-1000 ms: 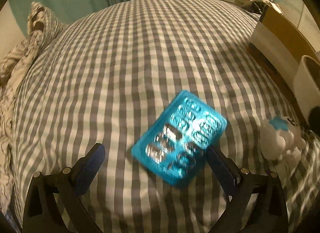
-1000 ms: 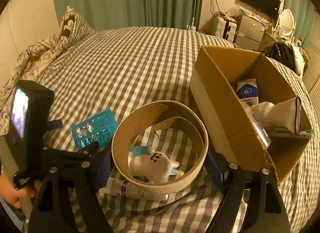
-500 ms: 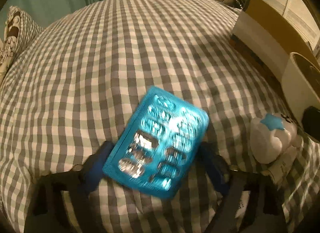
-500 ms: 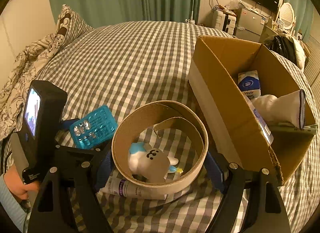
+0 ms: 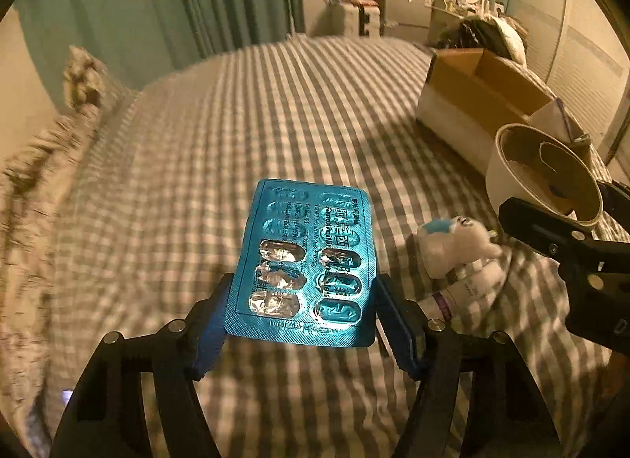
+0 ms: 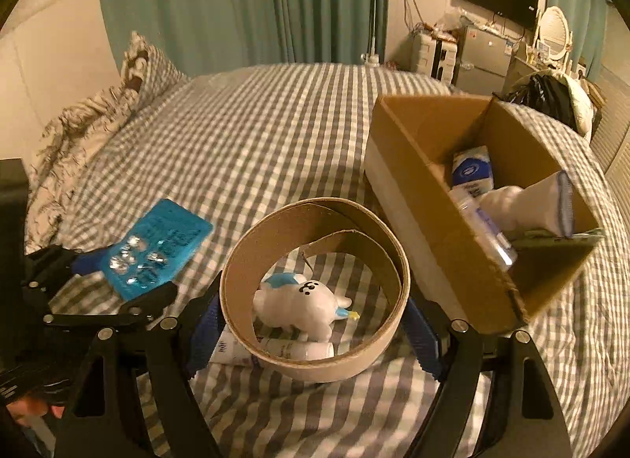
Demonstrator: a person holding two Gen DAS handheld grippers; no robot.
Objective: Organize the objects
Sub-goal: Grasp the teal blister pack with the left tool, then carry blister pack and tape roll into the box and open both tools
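A blue blister pack [image 5: 311, 245] of pills sits between the fingers of my left gripper [image 5: 303, 292], lifted clear of the checked bedspread [image 5: 275, 123]; the jaws are closing and the pads press on its long edges. The right wrist view shows the same pack [image 6: 157, 245] at the left in the left gripper [image 6: 122, 277]. My right gripper [image 6: 315, 320] is shut on a wide cardboard ring [image 6: 315, 367], held above a white and blue plush toy [image 6: 299, 304] and a white tube [image 6: 291, 347]. The ring [image 5: 512, 182] and right gripper [image 5: 571, 210] also show at the right of the left wrist view.
An open cardboard box [image 6: 413, 166] stands on the bed to the right, with a blue tissue pack [image 6: 470, 168] and a white cloth [image 6: 523, 206] inside. Pillows [image 6: 98, 115] lie at the far left. Green curtains and furniture stand beyond the bed.
The left gripper closed around the blister pack and raised it off the bedspread; the pack now stands straight between the fingers. The right gripper with the ring shifted only slightly.
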